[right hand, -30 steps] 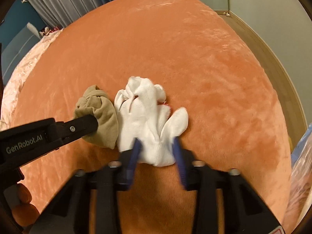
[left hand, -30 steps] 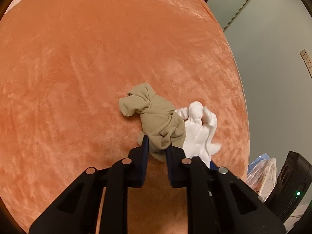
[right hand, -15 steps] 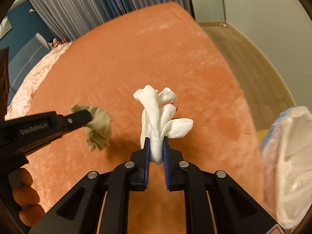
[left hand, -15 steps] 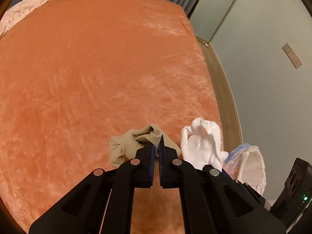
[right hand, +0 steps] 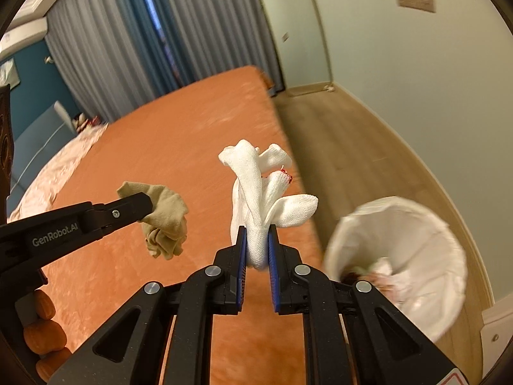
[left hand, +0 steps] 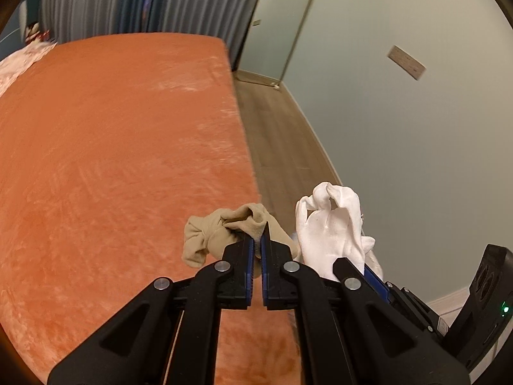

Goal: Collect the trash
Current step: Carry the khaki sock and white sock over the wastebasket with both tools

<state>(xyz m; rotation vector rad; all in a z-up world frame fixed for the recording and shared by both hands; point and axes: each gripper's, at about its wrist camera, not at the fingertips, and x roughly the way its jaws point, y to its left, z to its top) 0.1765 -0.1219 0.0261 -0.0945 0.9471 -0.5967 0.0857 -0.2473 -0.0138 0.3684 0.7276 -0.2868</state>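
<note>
A crumpled tan sock [left hand: 218,234] hangs in the air above the orange bed, pinched by my left gripper [left hand: 257,240], which is shut on it. From the right wrist view the same tan sock [right hand: 166,221] dangles off the left gripper's fingertips [right hand: 136,203]. My right gripper [right hand: 257,240] is shut on a white glove [right hand: 266,192] with a red spot at one fingertip; the white glove [left hand: 330,227] also shows at the right in the left wrist view. A bin lined with a white bag [right hand: 416,256] stands on the floor at lower right, with trash inside.
The orange bed [left hand: 112,160] fills the left side; its right edge drops to a wooden floor [right hand: 352,154]. Grey curtains [right hand: 144,48] hang behind the bed. A pale wall [left hand: 400,128] runs along the right. A hand in an orange glove [right hand: 45,314] holds the left gripper.
Both grippers closed on their items and lifted them off the bed, the left with the tan sock, the right with the white glove. Both swung right, bringing the floor and bin into view.
</note>
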